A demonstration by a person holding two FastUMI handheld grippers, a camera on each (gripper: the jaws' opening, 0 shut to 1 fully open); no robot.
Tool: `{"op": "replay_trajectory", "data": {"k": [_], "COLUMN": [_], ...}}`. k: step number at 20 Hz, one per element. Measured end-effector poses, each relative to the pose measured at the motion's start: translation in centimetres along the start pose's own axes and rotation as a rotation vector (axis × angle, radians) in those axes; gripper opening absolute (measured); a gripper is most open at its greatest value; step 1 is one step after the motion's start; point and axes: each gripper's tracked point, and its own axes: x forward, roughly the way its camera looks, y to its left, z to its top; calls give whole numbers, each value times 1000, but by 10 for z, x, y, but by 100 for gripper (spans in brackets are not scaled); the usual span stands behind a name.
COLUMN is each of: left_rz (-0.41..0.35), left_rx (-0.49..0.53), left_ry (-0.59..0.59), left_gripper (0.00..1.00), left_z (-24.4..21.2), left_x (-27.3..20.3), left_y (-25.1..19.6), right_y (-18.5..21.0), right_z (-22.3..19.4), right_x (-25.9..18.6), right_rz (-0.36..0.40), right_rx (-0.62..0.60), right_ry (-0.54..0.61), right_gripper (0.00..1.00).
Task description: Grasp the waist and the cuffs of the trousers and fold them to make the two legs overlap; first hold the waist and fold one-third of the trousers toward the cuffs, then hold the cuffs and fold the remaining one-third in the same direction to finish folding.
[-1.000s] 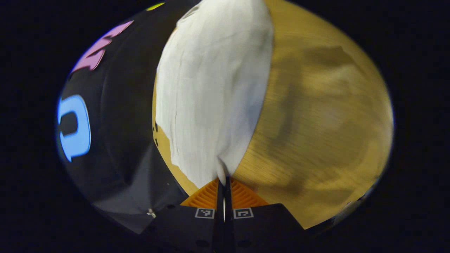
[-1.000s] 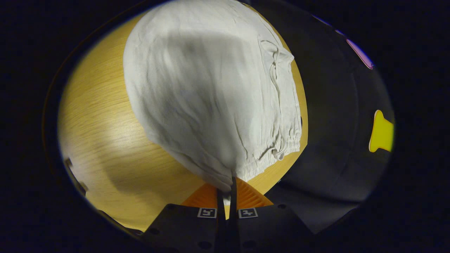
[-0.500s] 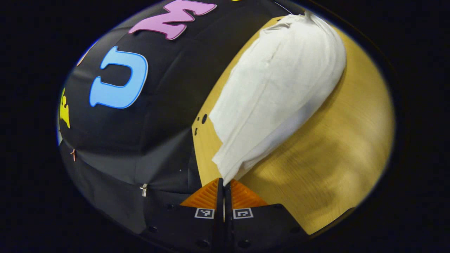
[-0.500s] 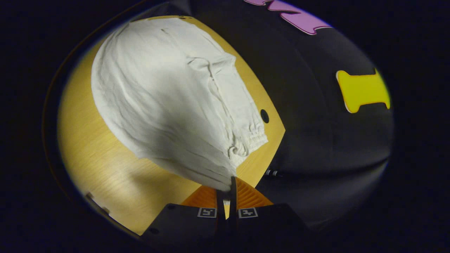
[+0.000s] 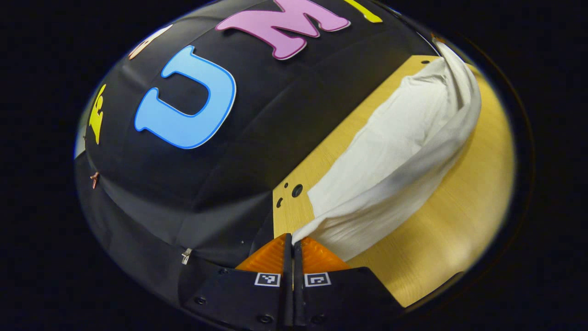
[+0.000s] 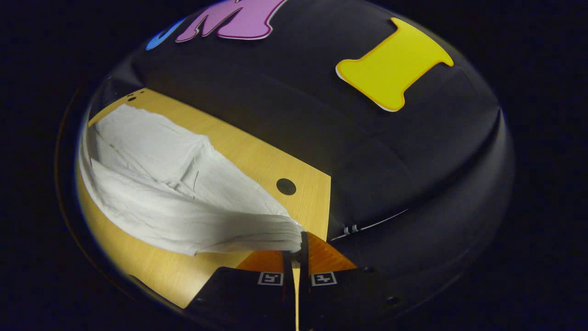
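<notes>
Swung flatter and farther toward the back edge of the counter in the last second, both views now tipped up at the booth wall where a moment ago looking down on cloth. Left gripper pinched tight on a corner of the white trousers, jaws together with fabric drawn out from between them; right gripper likewise clamped on the other end of that same raised edge. Trousers spread along the counter's back edge, near its rear corners and the round holes there, one layer lying flat, the held layer arching up over it from the near side. Looks like the first fold still in hand, one leg being carried across to land on the other; cannot tell from here which held end is waist and which cuff. Not yet laid down: lifted edge clear of the lower layer, sagging in the middle. Next move probably calls for lowering both ends together and level, matching the raised edge to the edge along the back of the counter, keeping tension so no bunching in the sag, then letting go only once flat.
</notes>
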Motion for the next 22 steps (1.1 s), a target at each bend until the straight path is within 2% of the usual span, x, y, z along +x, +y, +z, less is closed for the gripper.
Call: {"op": "replay_trajectory", "data": {"k": [4,8,9,10,12,14,16,18,19,20,22], "left_rz": [-31,-68,-106,-148,-149,-127,-109,-110,-117,-124,-137], "left_rx": [-175,-317,-325,-287,-262,-321,-396,-477,-502,-539,-653], "left_ry": [20,78,113,154,173,177,193,232,249,250,212], "left_gripper": [5,5,5,5,5,5,5,5,24,35,58], "left_z": [34,53,49,42,37,33,25,9,5,5,14], "left_x": [51,116,132,154,184,197,205,206,202,197,191], "left_y": [9,11,3,-8,-12,-6,-3,-11,-16,-20,-24], "right_y": [-5,-5,-6,-10,-9,-12,-14,-14,-14,-16,-15], "right_z": [16,23,21,19,18,13,5,0,-2,-1,-2], "right_x": [-12,-9,-6,-6,-1,-2,-1,11,12,8,2], "right_rz": [12,4,11,20,25,23,31,12,11,4,10], "right_rx": [122,148,172,177,208,277,345,401,418,442,521], "right_ry": [10,31,52,81,108,125,155,167,158,145,131], "right_gripper": [7,7,7,7,7,8,16,36,59,82,80]}}
